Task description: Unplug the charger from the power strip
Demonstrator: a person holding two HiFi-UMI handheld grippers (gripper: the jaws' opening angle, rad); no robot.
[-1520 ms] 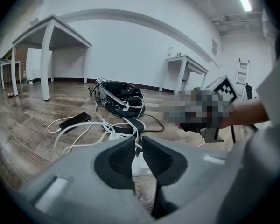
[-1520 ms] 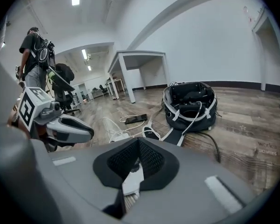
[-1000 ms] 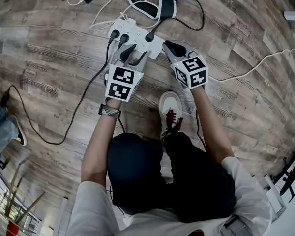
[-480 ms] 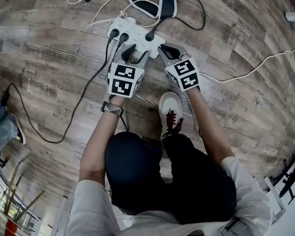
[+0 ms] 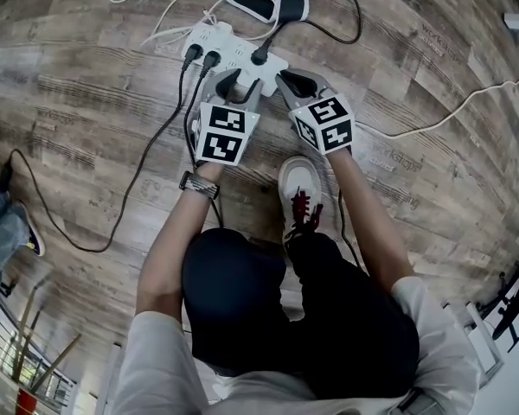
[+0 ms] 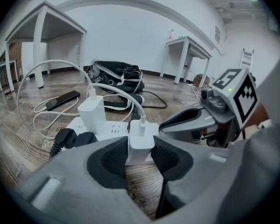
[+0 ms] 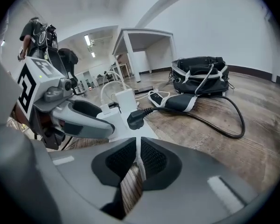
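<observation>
Floor (image 5: 86, 102) of brown wood fills most of the head view, and the person crouches over it with one white shoe (image 5: 300, 188) near the middle. A black bag (image 7: 200, 71) lies farther back. The white power strip (image 5: 232, 50) lies flat on the floor in front of the shoe, with two black plugs (image 6: 65, 139) at one end, a tall white block (image 6: 92, 113) beside them and one more black plug (image 7: 136, 119) near the other end. Both grippers have come down closer to the strip than they were a moment ago. The right gripper (image 7: 137, 146) now sits at the end of the strip with its jaws almost together, and a thin white edge of the strip shows in the slit between them, so it looks pinched there. The left gripper (image 5: 233, 86) has just been closing its jaws, and now the black pads sit tight against both sides of the small white charger (image 6: 141, 134). The charger is still plugged into the strip, standing straight up, with its white cord (image 6: 123, 97) curling up from the top. So the grab looks done but the pull is not. It seems one gripper is set to keep the strip from lifting while the other pulls the charger straight up and out. If the pull goes sideways, the pads might slip off the smooth plastic.
</observation>
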